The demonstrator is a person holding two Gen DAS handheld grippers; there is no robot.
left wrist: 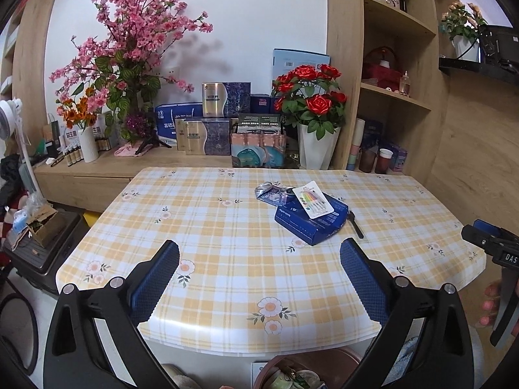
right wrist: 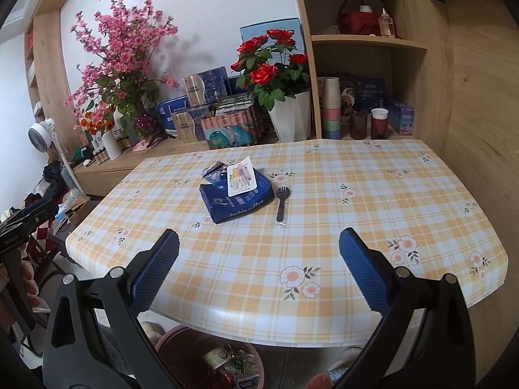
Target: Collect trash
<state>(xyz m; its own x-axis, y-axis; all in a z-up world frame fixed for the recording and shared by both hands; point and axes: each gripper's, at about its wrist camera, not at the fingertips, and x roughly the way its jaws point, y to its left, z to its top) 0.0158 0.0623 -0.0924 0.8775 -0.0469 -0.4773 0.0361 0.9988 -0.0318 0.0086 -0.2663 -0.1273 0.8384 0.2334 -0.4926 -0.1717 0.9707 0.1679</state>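
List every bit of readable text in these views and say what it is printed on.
"DAS": white letters on the right gripper, cut off at the frame edge.
"益生菌": on a white box behind the white vase.
"富硒": start of the print on the blue pack on the sideboard; the rest is hidden.
Blue box on the table: script lettering, too distorted to read.
Marker card, silver boxes: print too small.
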